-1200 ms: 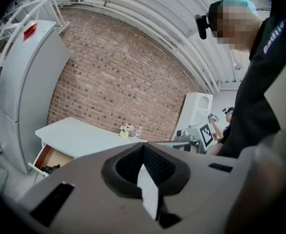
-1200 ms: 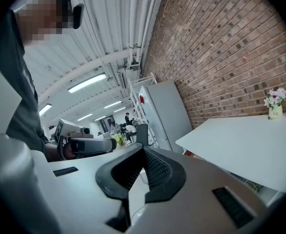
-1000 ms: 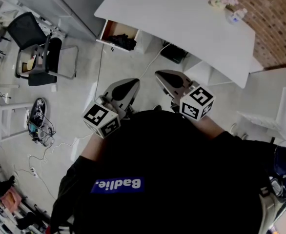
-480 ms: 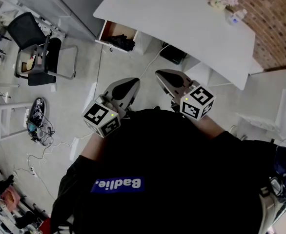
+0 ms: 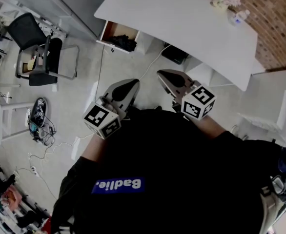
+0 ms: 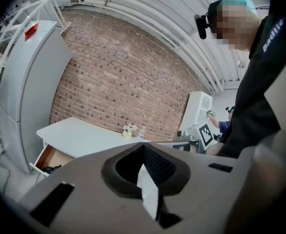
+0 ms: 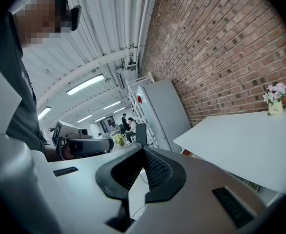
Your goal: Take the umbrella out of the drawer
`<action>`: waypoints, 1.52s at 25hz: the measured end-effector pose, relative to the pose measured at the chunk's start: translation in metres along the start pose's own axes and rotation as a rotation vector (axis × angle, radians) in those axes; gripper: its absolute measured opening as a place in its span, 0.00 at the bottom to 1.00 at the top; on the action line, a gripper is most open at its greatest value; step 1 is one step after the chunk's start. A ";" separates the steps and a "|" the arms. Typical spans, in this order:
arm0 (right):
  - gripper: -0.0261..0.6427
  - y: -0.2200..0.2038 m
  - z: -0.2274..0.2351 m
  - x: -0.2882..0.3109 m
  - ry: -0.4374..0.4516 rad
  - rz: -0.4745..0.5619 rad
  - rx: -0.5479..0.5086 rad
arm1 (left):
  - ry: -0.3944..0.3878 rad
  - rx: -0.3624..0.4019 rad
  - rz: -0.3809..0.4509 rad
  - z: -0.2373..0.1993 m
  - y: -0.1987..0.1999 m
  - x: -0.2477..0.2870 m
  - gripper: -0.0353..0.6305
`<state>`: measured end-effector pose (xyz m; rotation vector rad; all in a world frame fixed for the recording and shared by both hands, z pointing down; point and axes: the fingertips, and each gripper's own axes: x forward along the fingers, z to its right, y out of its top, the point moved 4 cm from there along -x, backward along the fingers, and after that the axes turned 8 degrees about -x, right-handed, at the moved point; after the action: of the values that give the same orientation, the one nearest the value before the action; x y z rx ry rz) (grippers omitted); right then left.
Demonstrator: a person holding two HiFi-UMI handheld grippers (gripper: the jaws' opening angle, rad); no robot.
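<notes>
A dark bundle that I take to be the umbrella (image 5: 122,42) lies inside the open drawer (image 5: 113,29), upper left of the head view, under the left end of the white worktop (image 5: 182,18). The drawer stands open, but the umbrella is not yet lifted out, so reaching, gripping and lifting are all left to do. My left gripper (image 5: 129,85) and right gripper (image 5: 165,75) sit mid-frame, well apart from the drawer. Both pairs of fingers (image 6: 156,164) are pressed together, holding nothing.

Too small to identify at this range: dark bundle (image 5: 122,42) lying in open drawer (image 5: 112,30), its rear hidden beneath white desk (image 5: 182,18).
</notes>
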<state>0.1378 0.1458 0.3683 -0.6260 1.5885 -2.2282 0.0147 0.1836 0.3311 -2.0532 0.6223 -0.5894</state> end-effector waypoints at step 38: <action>0.08 0.036 0.057 0.234 -0.330 -0.101 0.053 | -0.094 0.382 -0.377 -0.363 0.035 0.041 0.05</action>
<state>-0.0298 -0.0297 0.3876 -1.0188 1.3546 -2.0934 -0.1847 -0.0817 0.4885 -1.8261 0.0523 -0.7579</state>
